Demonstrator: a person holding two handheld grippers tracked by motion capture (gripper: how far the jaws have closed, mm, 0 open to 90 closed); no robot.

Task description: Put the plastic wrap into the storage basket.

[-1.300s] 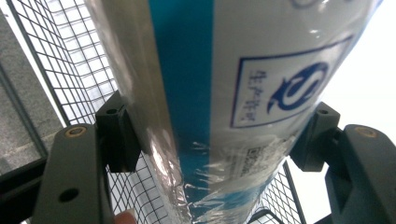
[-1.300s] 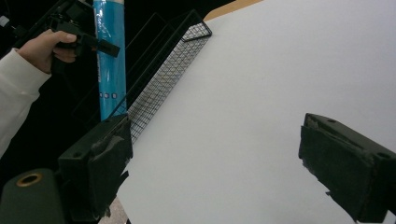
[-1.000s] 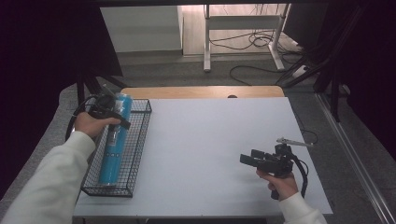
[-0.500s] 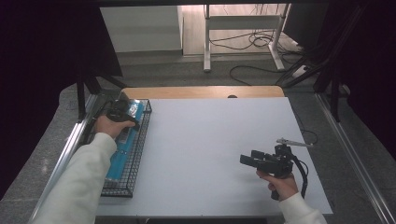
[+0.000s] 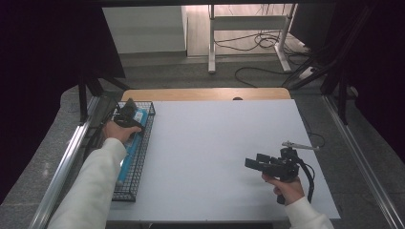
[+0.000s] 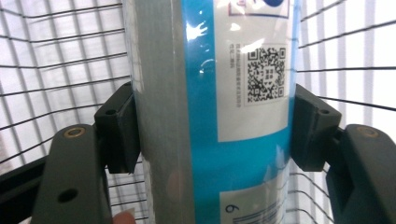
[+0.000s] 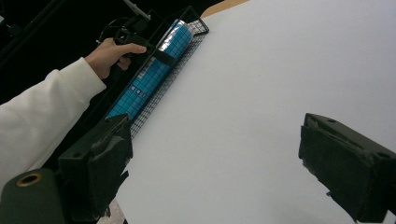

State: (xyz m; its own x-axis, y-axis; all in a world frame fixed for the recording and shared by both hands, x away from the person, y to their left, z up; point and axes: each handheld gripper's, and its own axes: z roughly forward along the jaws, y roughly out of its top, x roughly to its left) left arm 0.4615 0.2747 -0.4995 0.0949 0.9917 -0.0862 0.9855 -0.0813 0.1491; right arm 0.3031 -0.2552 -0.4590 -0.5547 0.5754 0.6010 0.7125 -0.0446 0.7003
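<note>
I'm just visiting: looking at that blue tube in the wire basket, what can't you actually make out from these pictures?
- High view: the person's sleeve covers much of the blue tube, so its near end is hidden.
- Left gripper view: both ends of the tube are cut off by the frame; its small print is too blurred to read.
- Right gripper view: whether the tube lies flat on the wire basket floor can't be told; the left hand-held gripper sits over it.

My jaws clamp the blue-and-white tube (image 6: 210, 112) at nine and three o'clock; its QR label (image 6: 265, 72) sits toward one o'clock, black wire basket (image 6: 60, 70) mesh behind
</note>
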